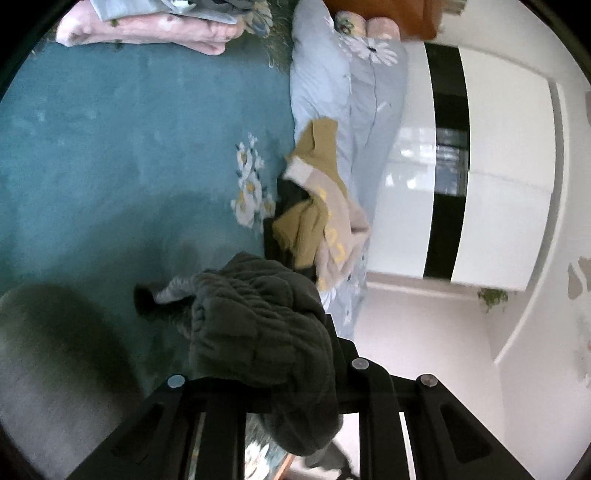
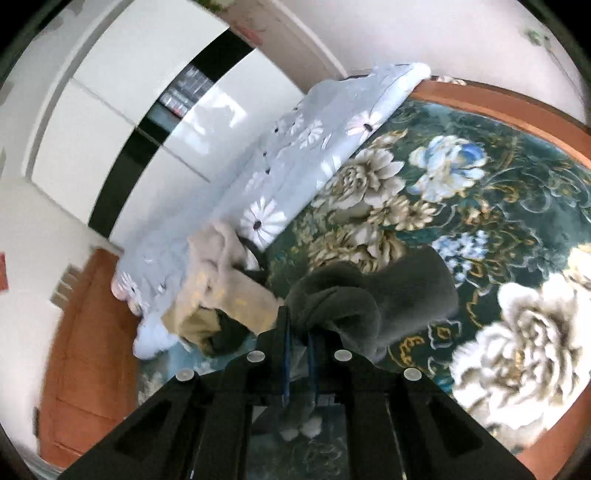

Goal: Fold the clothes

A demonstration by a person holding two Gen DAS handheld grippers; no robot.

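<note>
A dark grey-green garment (image 1: 258, 325) with a gathered elastic waistband hangs lifted between both grippers. My left gripper (image 1: 269, 384) is shut on the bunched waistband, and the cloth hides its fingertips. In the right wrist view the same garment (image 2: 406, 295) drapes off to the right, with my right gripper (image 2: 299, 332) shut on a fold of it. A loose pile of mustard and beige clothes (image 1: 317, 206) lies beyond on the bed, beside the duvet; in the right wrist view the pile (image 2: 221, 280) sits just left of the gripper.
A teal bed cover (image 1: 129, 147) with a dark green floral part (image 2: 480, 184) lies under the garment. A light blue daisy duvet (image 1: 325, 74) (image 2: 314, 140) runs along the bed. Folded pink blankets (image 1: 147, 33) sit at the far end. A white wardrobe (image 1: 498, 166) stands beyond.
</note>
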